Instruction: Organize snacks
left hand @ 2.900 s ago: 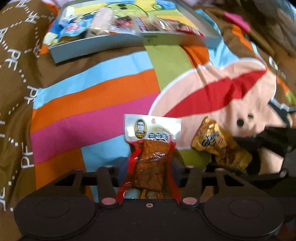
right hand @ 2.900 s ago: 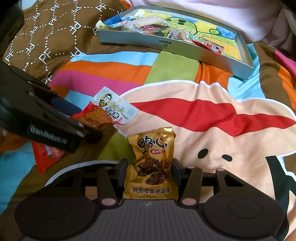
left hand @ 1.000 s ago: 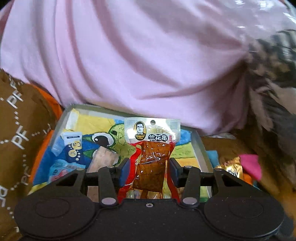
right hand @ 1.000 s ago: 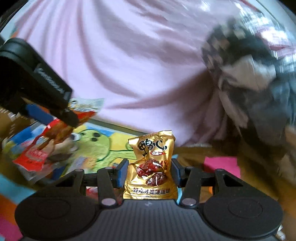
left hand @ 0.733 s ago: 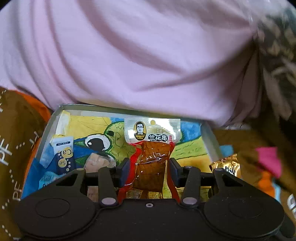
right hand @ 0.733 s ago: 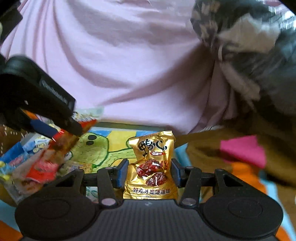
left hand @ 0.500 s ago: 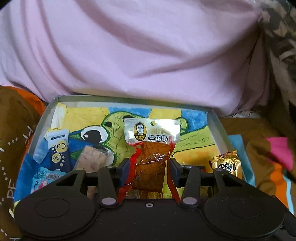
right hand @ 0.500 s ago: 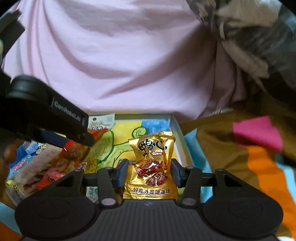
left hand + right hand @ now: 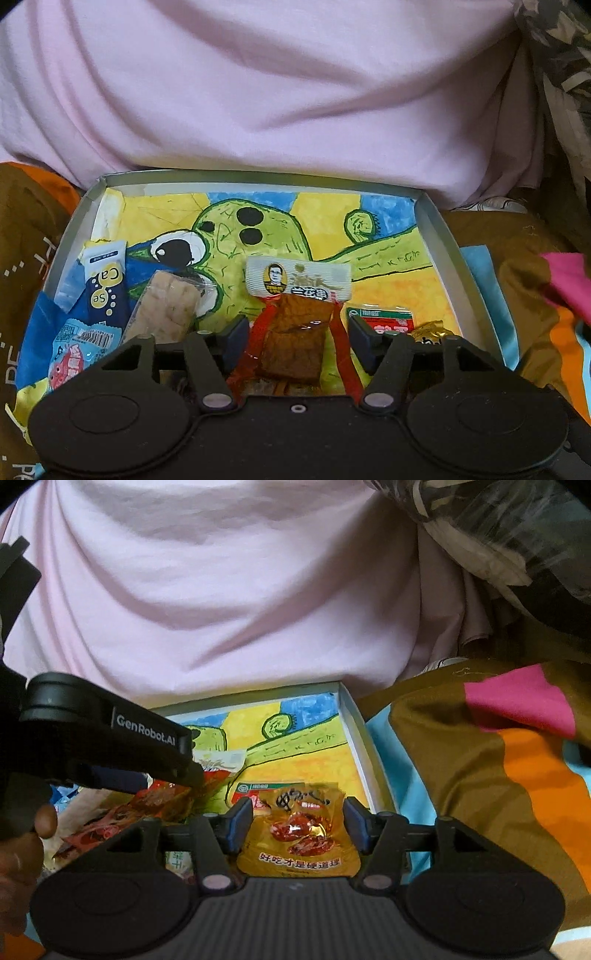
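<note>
your left gripper [image 9: 297, 328] and right gripper [image 9: 299, 819] have just been opening; fingers now loose around the tofu pack [image 9: 295, 332] and gold pack [image 9: 301, 830] over the tray [image 9: 443, 240].

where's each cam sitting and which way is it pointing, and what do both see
Left wrist: on the left gripper, angled down into the tray; a red tofu packet lies between its opened jaws.
Right wrist: on the right gripper, facing the tray's right end; a gold packet between opened jaws, a hand at left.
Shared: tray, pink cloth.
</note>
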Tool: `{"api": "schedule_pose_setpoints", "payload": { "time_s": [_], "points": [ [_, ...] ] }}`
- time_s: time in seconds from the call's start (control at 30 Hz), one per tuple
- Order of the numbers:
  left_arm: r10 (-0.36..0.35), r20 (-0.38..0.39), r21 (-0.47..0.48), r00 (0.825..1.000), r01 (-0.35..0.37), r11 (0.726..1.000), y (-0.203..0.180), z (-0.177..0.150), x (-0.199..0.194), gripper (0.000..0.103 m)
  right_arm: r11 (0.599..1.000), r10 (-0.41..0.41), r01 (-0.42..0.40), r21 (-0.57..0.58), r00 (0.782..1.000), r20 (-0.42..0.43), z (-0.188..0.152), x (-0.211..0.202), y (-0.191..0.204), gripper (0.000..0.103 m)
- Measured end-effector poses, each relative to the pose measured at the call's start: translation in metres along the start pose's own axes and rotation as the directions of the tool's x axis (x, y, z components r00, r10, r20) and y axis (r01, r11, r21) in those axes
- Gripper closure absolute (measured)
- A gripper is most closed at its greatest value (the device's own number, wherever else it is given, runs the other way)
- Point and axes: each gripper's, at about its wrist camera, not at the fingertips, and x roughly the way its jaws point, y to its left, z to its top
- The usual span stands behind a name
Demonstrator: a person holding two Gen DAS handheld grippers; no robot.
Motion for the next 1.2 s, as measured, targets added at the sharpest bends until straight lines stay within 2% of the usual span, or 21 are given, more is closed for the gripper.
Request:
{"api": "schedule_pose_setpoints", "payload": {
  "time_s": [0.13, 0.2, 0.27, 0.47, 0.73, 1.07, 1.2],
  "points": [
    [0.004, 0.027, -0.008, 1.000, -0.004, 1.000, 0.001, 0.003, -0.010, 0.029, 1.000, -0.004, 0.003, 0.015, 0.999, 0.036, 0.002, -0.008, -0.001, 0.031],
    [0.000, 0.038, -0.013, 0.999, 0.000, 1.000, 0.002, 0.005, -0.018, 0.027, 1.000, -0.007, 0.006, 0.018, 0.998, 0.064, 0.005, -0.014, -0.001, 0.026],
    [0.004, 0.052, -0.018, 0.999, -0.003, 1.000, 0.003, 0.006, -0.026, 0.018, 1.000, -0.010, 0.009, 0.011, 0.996, 0.085, 0.008, -0.020, -0.001, 0.021],
    [0.033, 0.112, -0.030, 0.993, -0.030, 0.999, 0.010, 0.008, -0.059, 0.003, 1.000, -0.009, 0.008, 0.008, 0.992, 0.126, 0.017, -0.043, 0.001, 0.011],
    [0.058, 0.194, -0.059, 0.979, -0.047, 0.997, 0.036, -0.011, -0.127, 0.001, 1.000, 0.010, -0.011, 0.002, 0.981, 0.192, 0.032, -0.095, 0.008, 0.000],
    [0.096, 0.237, -0.101, 0.967, -0.074, 0.992, 0.068, -0.056, -0.216, 0.001, 0.999, 0.042, -0.035, -0.032, 0.968, 0.246, 0.034, -0.180, 0.031, 0.000],
    [0.104, 0.237, -0.139, 0.966, -0.072, 0.988, 0.080, -0.083, -0.241, 0.001, 0.999, 0.038, -0.032, -0.030, 0.971, 0.237, 0.027, -0.207, 0.041, 0.000]
  ]
}}
